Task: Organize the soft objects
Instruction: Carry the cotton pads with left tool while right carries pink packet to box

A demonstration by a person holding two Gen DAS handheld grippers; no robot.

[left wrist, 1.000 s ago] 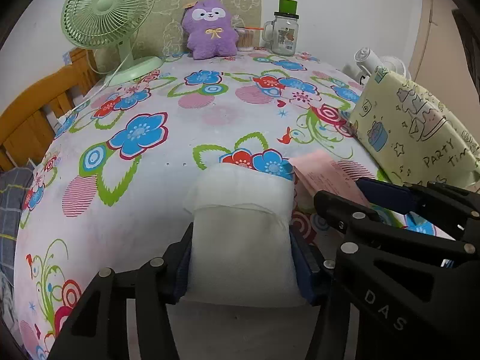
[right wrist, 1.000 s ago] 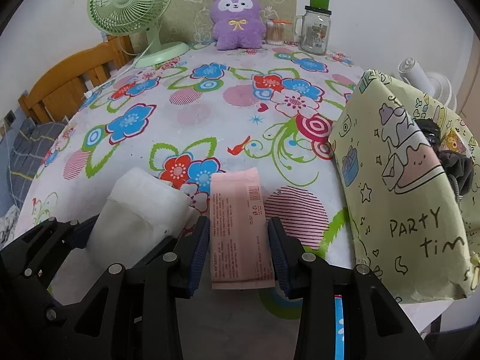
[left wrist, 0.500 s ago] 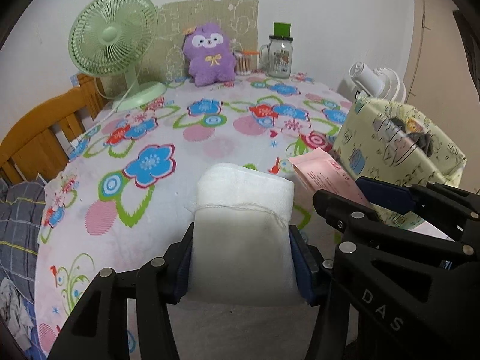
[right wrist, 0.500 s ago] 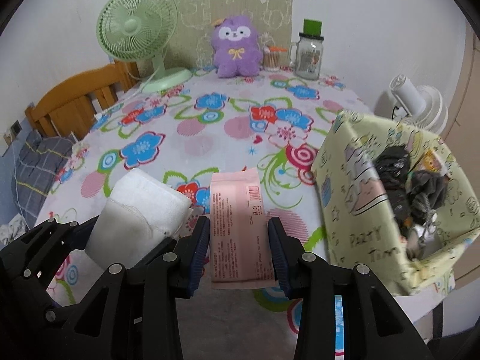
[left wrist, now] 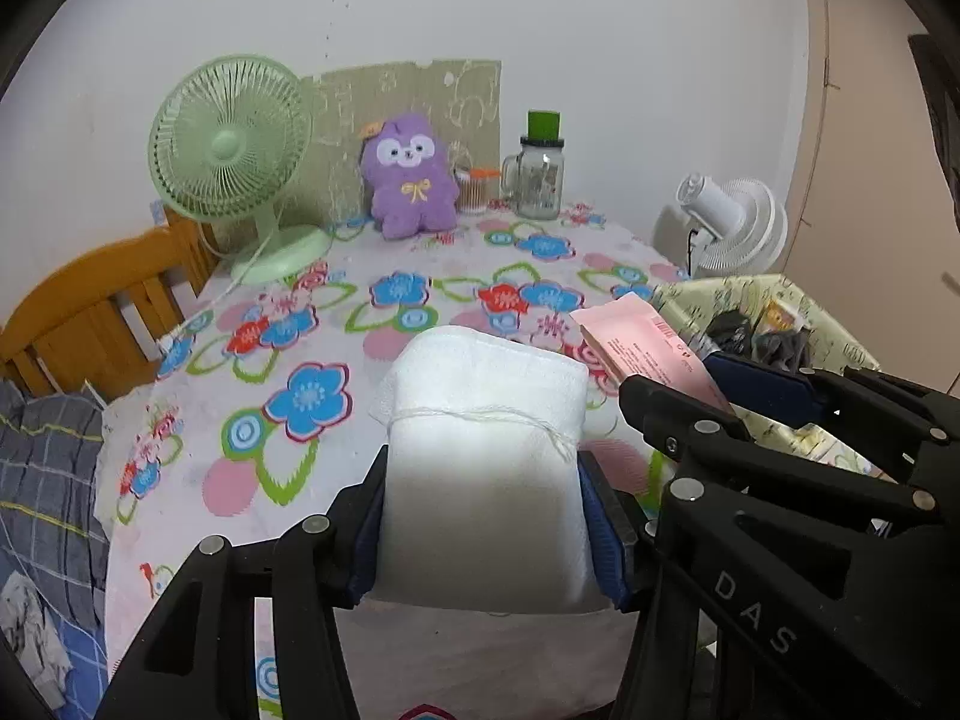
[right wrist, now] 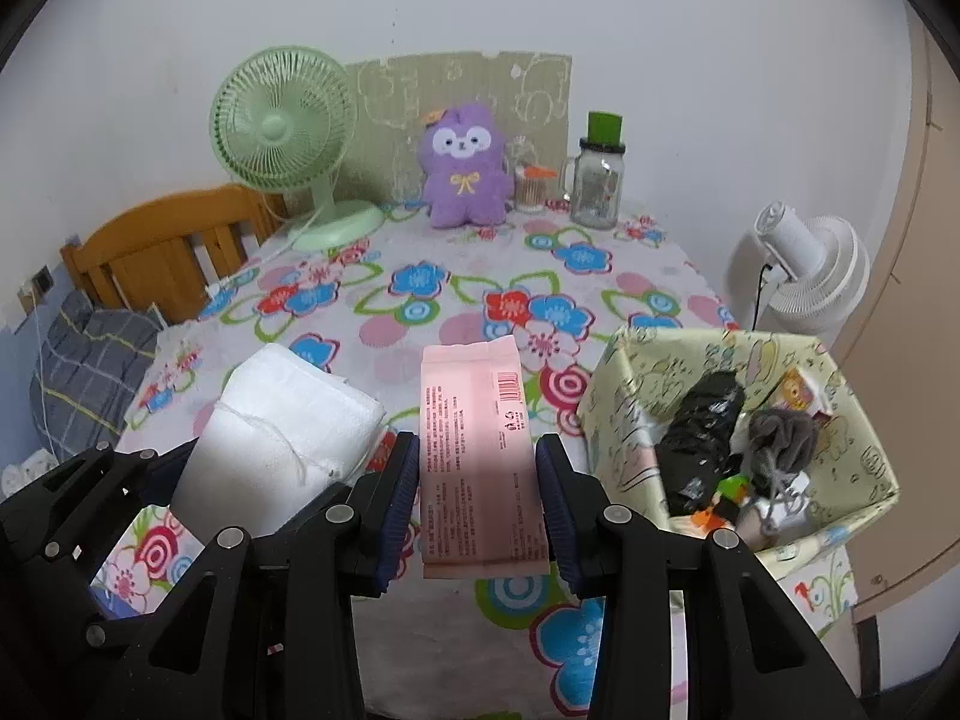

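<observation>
My left gripper (left wrist: pixel 483 522) is shut on a white folded towel bundle (left wrist: pixel 486 450) tied with string, held above the floral table. The bundle also shows in the right wrist view (right wrist: pixel 276 438). My right gripper (right wrist: pixel 480 504) is shut on a pink soft packet (right wrist: pixel 477 450), held above the table's front; the packet also shows in the left wrist view (left wrist: pixel 642 342). A yellow-green fabric bin (right wrist: pixel 858 438) stands at the right with dark soft items (right wrist: pixel 708 426) inside. It also shows in the left wrist view (left wrist: pixel 840 330).
At the table's far edge stand a green fan (right wrist: pixel 282 132), a purple plush (right wrist: pixel 465 168), a small jar of sticks (right wrist: pixel 531 189) and a glass mug jar (right wrist: pixel 597 180). A wooden chair (right wrist: pixel 162 246) is on the left, a white fan (right wrist: pixel 804 264) on the right.
Both grippers have risen well above the table, each still holding its item. The bin's open top and its contents now show from above.
</observation>
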